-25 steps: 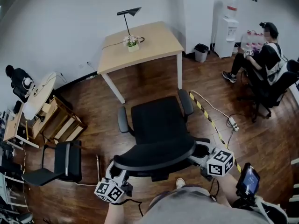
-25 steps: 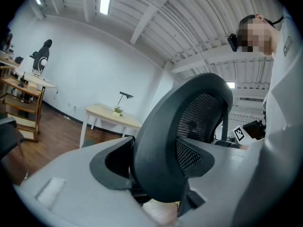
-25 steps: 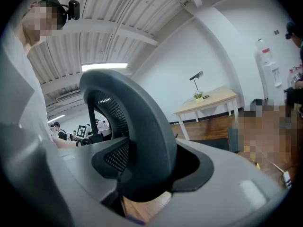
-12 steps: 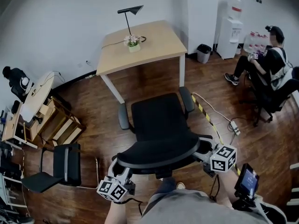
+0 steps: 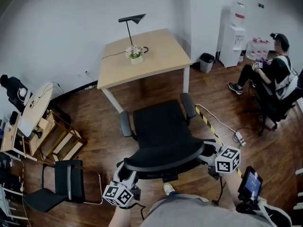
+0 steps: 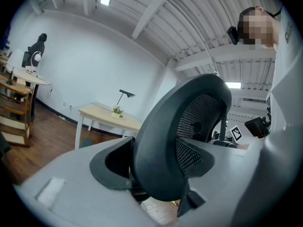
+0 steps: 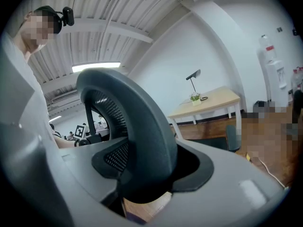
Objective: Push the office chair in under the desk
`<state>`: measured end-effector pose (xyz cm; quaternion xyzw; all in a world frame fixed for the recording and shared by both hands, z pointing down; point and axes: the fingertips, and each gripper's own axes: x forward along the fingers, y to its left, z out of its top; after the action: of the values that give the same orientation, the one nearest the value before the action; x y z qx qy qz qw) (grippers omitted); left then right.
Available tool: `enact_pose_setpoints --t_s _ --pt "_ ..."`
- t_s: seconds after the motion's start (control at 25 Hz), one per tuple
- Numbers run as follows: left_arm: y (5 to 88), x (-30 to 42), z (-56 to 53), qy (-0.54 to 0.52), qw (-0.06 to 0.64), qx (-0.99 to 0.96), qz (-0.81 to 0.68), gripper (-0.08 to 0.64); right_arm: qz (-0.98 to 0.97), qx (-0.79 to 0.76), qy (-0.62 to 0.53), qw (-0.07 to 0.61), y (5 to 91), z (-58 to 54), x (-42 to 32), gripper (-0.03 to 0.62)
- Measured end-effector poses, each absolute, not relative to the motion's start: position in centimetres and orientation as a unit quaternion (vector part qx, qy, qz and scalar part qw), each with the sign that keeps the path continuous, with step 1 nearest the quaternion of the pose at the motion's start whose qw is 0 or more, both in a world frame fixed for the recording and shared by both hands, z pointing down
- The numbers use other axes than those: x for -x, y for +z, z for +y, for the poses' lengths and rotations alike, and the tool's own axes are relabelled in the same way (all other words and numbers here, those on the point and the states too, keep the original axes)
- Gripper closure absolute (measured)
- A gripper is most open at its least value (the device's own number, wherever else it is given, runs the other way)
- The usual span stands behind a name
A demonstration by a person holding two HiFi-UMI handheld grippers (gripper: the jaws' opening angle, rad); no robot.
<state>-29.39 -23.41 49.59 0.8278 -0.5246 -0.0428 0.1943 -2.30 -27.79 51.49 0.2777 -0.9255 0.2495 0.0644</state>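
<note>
Progress: the office chair (image 5: 158, 126) stands on the open floor (image 5: 94, 122), on the near side of the desk (image 5: 147, 56), with its seat turned toward it. The seat front is close to the desk's near edge, but no part of it is under the top. I judge the push to be under way and mostly undone: the seat has yet to pass between the two near desk legs, and the chair looks roughly lined up with that gap.

Grippers: the left gripper (image 5: 126, 170) is closed on the left rim of the backrest, and its own view shows the rim filling the space between its jaws (image 6: 156, 162). The right gripper (image 5: 208, 155) clamps the right rim in the same way (image 7: 149, 164). Both point nearly level.

Floor and room, left to right:
- The floor is dark wood boards.
- At the left edge there is a person (image 5: 14, 84) beside a round white table (image 5: 35, 100).
- A wooden shelf unit (image 5: 61, 129) comes next, with a small black chair (image 5: 61, 181) nearer the camera.
- The desk sits against the far white wall and carries a black lamp (image 5: 132, 19) and a potted plant (image 5: 135, 52) near its far edge.
- Right of the desk are a bin (image 5: 206, 58) and a water dispenser (image 5: 232, 32) at the wall.
- A yellow-black floor strip (image 5: 208, 119) runs just beside the chair's right side, ending near a power strip (image 5: 239, 138).
- A seated person (image 5: 274, 72) is at the right edge.
</note>
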Motion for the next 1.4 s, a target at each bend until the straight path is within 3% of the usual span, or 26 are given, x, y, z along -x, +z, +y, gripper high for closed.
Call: enact_pose_setpoints --t_s 1.4 --pt "49.0 36.1 -46.9 -0.048 0.184 -0.835 -0.516 0.29 -0.924 -0.284 0.251 0.04 50.8 -49.7 8.7 0.333"
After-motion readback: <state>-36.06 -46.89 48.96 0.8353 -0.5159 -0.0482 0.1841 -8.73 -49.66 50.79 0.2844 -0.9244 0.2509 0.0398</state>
